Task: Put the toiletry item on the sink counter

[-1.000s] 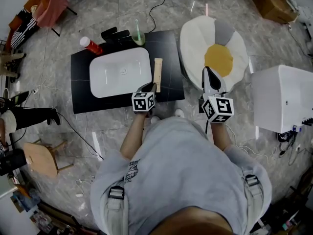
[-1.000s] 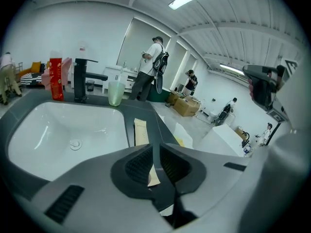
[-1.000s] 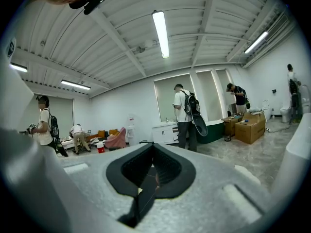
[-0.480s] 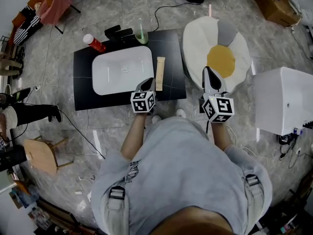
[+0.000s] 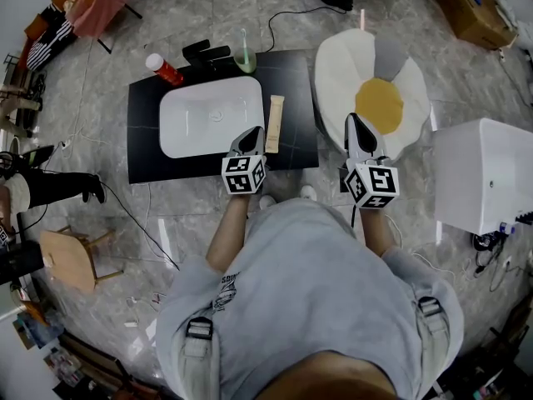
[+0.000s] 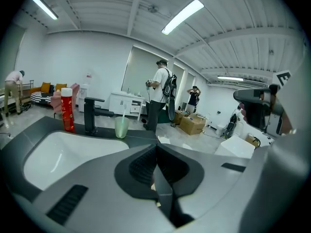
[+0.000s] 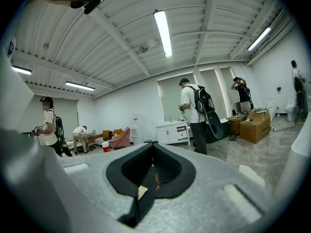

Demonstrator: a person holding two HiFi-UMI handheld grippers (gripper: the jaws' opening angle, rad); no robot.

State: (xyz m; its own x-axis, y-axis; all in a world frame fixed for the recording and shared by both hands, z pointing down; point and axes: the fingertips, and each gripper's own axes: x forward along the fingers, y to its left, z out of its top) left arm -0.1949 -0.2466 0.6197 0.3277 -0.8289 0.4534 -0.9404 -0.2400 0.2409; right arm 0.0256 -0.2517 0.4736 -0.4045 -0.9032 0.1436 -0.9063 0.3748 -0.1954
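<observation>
The toiletry item, a beige tube point(image 5: 274, 123), lies flat on the black sink counter point(image 5: 296, 90), just right of the white basin point(image 5: 208, 119). My left gripper point(image 5: 252, 134) hovers over the counter's front edge, a little left of the tube and apart from it. Its jaws are shut with nothing between them, as the left gripper view point(image 6: 156, 147) shows. My right gripper point(image 5: 352, 123) hangs off the counter's right side, over the egg-shaped cushion point(image 5: 375, 98). It is shut and empty too point(image 7: 153, 147).
At the counter's back stand a red bottle point(image 5: 165, 69), a black faucet point(image 5: 208, 53) and a green cup with a toothbrush point(image 5: 244, 61). A white box point(image 5: 483, 173) is at the right and a wooden stool point(image 5: 67, 261) at the left. Cables cross the floor; people stand farther off.
The counter has drifted slightly down and right in the head view. The tube lies where it was. Both grippers keep about the same place.
</observation>
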